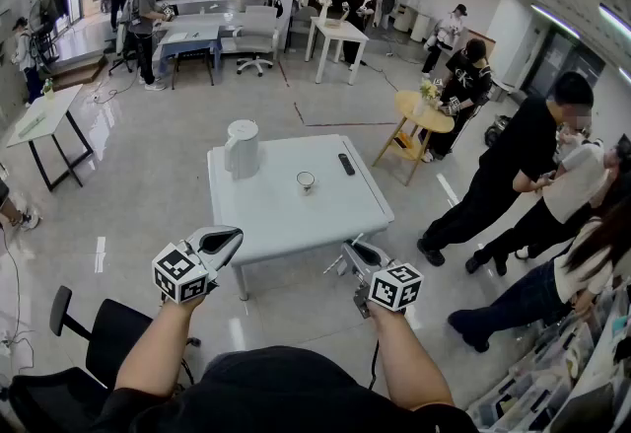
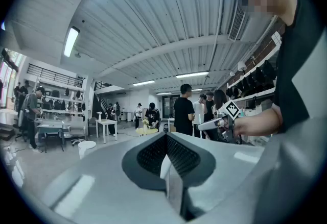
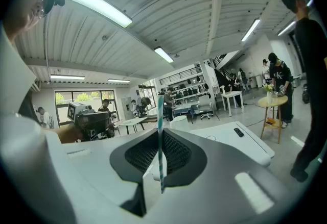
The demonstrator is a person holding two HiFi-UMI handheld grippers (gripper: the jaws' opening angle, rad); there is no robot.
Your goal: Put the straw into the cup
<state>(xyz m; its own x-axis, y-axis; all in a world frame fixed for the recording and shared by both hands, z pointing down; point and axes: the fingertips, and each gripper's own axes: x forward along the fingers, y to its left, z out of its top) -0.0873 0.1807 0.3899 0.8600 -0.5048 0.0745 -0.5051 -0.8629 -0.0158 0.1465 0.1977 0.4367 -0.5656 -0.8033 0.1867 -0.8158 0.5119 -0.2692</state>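
Right gripper view shows the right tool [image 3: 159, 155] clamped on the thin straw [image 3: 160, 121]. The left tool [image 2: 166, 160] is closed and empty. The cup [image 1: 306, 180] stands mid-worktop [image 1: 281, 219], well apart from both. The straw could pivot in the clamp, miss the rim and tip the cup.

— Where's the cup?
— I see the cup [image 1: 306, 180] at frame centre, on the table [image 1: 286, 214]; jug [image 1: 242, 147] upper left of it, remote [image 1: 346, 164] upper right.
— Grippers?
— Below the table's near edge: left gripper [image 1: 222, 242] lower left, right gripper [image 1: 357, 253] lower right, straw [image 3: 161, 141] upright between its jaws.

Glossy floor [image 1: 148, 175] (strip-lit ceiling [image 3: 97, 6])
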